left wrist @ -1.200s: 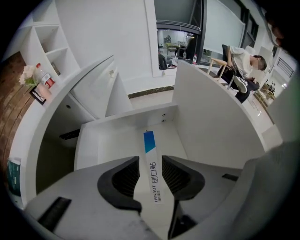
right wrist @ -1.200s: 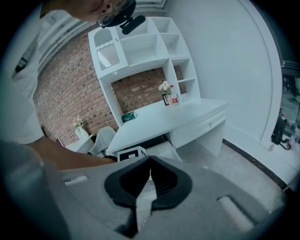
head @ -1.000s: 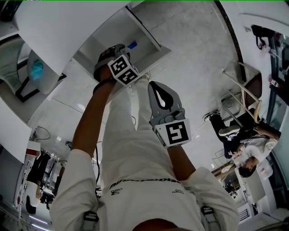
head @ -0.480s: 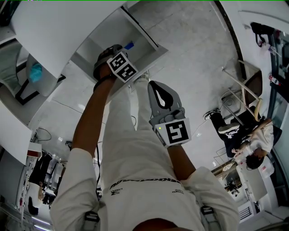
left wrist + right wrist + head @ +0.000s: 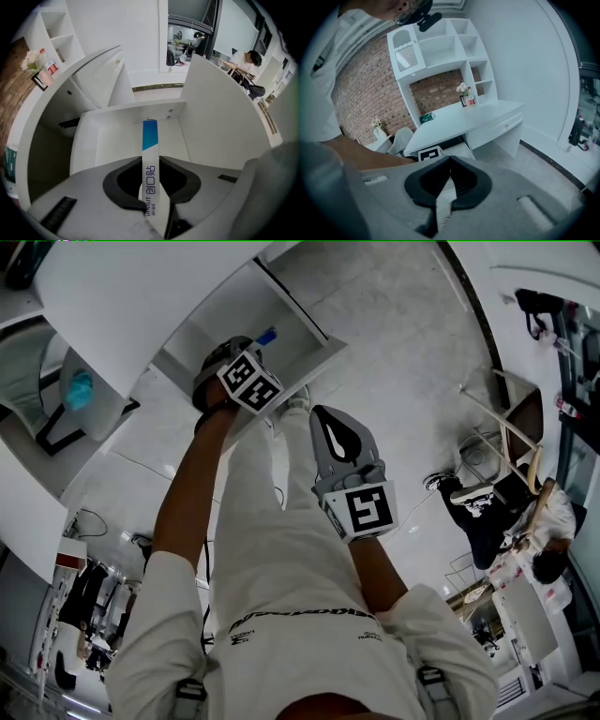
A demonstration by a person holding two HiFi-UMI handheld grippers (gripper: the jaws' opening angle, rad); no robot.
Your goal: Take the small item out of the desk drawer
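One slim blue-and-white box [image 5: 150, 157] in the drawer [image 5: 117, 140], clamped between the left gripper's [image 5: 154, 211] just-closed jaws

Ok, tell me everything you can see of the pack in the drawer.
The pack is a slim flat carton, white with dark print, blue at its far end. It stands edge-on between the left gripper's jaws, which have just been closing and now pinch its near end. The blue end points into the open white drawer; contact with its floor is unclear.

We read "HYNAUT" and "创口贴" printed lengthwise on the slim white-and-blue cardboard box [image 5: 150, 180]. The waistband print on the white trousers [image 5: 281, 568] is illegible.
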